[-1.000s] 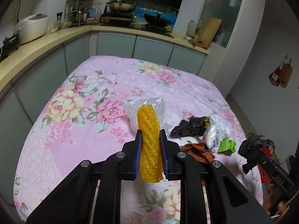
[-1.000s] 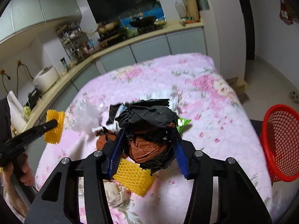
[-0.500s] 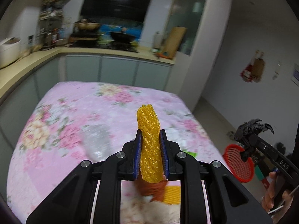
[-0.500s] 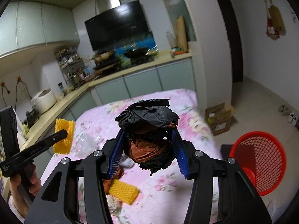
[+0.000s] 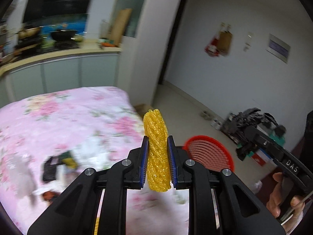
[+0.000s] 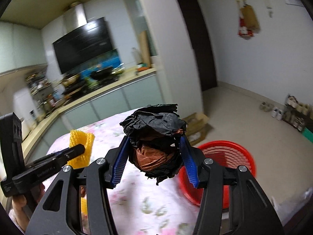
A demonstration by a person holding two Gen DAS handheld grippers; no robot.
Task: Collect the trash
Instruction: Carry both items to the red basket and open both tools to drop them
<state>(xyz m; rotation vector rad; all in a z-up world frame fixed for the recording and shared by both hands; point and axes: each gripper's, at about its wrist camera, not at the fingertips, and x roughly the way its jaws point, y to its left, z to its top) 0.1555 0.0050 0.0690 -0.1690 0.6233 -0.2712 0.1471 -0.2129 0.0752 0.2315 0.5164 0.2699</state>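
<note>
Left wrist view: floral tablecloth, red basket on tiled floor.

- 2 grippers: left gripper, right gripper
- 2 hands in view, one on each handle: left hand, right hand
- 1 yellow foam net, between the left pads
- 1 wad of black and brown bags, between the right pads
- 1 red basket on the floor
- 1 table with a pink flowered cloth
- Loose scraps on the cloth: several, too blurred for a count
- 1 cardboard box on the floor
- 2 pans on the stove: wok, pot
- 1 cutting board leaning on the counter
- Shoes along the wall: a few pairs, count unclear
</note>
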